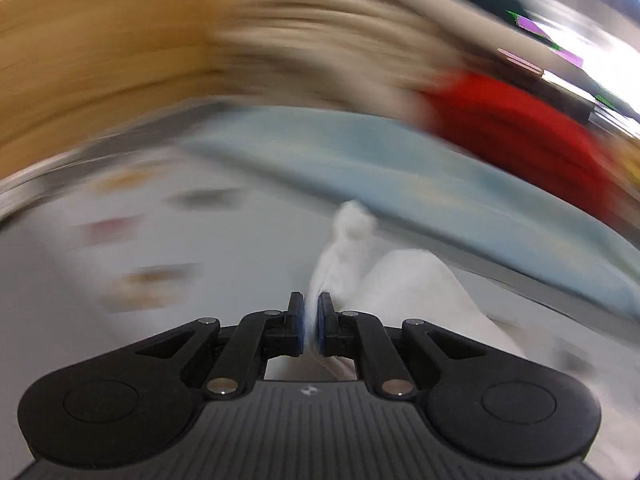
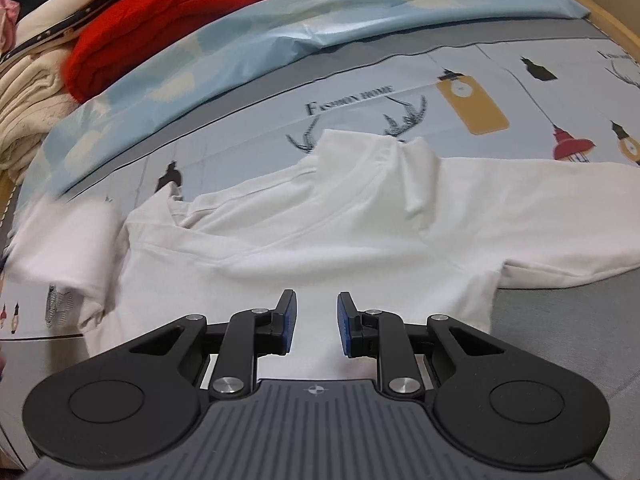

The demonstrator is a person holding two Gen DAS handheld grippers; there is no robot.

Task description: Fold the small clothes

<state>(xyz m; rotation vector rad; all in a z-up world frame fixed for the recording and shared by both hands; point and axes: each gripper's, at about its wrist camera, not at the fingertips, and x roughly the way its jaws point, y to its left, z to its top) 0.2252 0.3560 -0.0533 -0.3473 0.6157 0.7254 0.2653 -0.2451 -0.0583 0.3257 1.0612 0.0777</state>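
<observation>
A white collared shirt (image 2: 340,216) lies spread on the printed bed sheet (image 2: 400,96), collar away from me. My right gripper (image 2: 317,320) is open and empty, just above the shirt's lower body. My left gripper (image 1: 311,326) is shut on a bunch of the white shirt fabric (image 1: 344,256), which stands up between the fingers; that view is heavily motion-blurred. In the right wrist view the shirt's left sleeve (image 2: 60,240) is blurred at the left edge.
A pile of folded clothes sits at the back left: a red garment (image 2: 160,12) and cream knitwear (image 2: 28,100). A light blue cloth (image 2: 280,24) lies along the back of the bed. The red garment also shows in the left wrist view (image 1: 516,128).
</observation>
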